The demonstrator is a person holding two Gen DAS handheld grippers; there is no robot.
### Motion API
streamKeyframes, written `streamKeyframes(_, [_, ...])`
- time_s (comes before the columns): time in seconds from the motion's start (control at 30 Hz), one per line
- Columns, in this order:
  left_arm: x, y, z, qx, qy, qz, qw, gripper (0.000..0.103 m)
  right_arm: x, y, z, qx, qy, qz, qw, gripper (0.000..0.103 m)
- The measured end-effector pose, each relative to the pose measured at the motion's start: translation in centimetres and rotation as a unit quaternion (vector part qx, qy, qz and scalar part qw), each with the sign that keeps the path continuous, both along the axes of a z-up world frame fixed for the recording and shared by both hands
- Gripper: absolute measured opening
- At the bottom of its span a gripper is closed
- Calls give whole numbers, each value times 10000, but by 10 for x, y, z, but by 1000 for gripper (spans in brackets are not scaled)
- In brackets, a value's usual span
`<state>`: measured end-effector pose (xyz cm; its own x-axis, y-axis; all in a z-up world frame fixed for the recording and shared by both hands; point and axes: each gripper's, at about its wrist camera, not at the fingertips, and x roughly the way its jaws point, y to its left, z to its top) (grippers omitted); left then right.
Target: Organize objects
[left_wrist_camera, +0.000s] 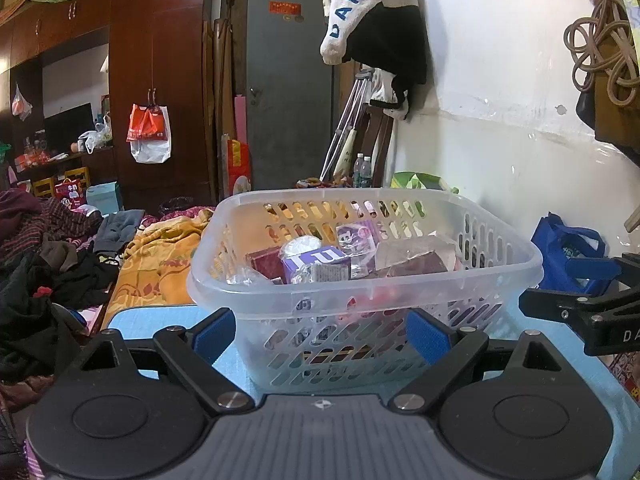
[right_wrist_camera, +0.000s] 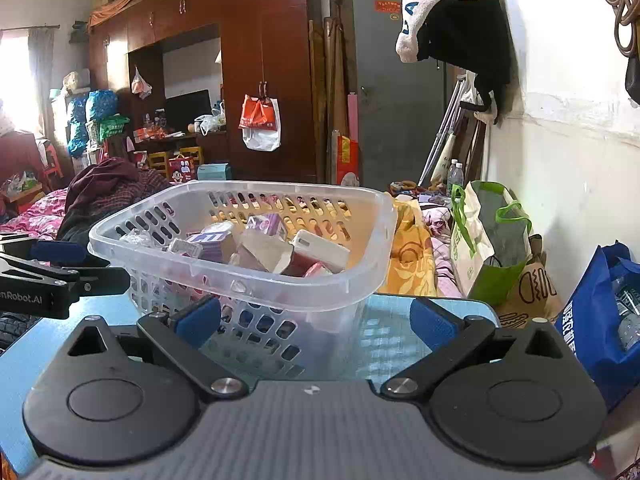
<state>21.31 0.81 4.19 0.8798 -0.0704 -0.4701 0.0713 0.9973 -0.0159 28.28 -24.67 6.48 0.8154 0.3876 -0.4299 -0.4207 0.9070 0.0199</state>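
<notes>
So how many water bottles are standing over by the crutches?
2. The first bottle and the second bottle stand side by side at the foot of the crutches, near the wall. The blue bag seems to hold more, mostly hidden.

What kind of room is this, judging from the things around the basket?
Most likely a lived-in bedroom that also serves as storage. A bed with a yellow blanket and heaped clothes lies behind the table, a tall dark wooden wardrobe lines the wall, and a jacket hangs by the door.
</notes>
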Motion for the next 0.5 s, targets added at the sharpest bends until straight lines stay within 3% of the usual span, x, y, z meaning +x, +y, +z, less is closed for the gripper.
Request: streamKeyframes(0.5, [0,-4,1,55,-108,-7,9999,94,1,-2,-3,-73,17,-12,10000,103])
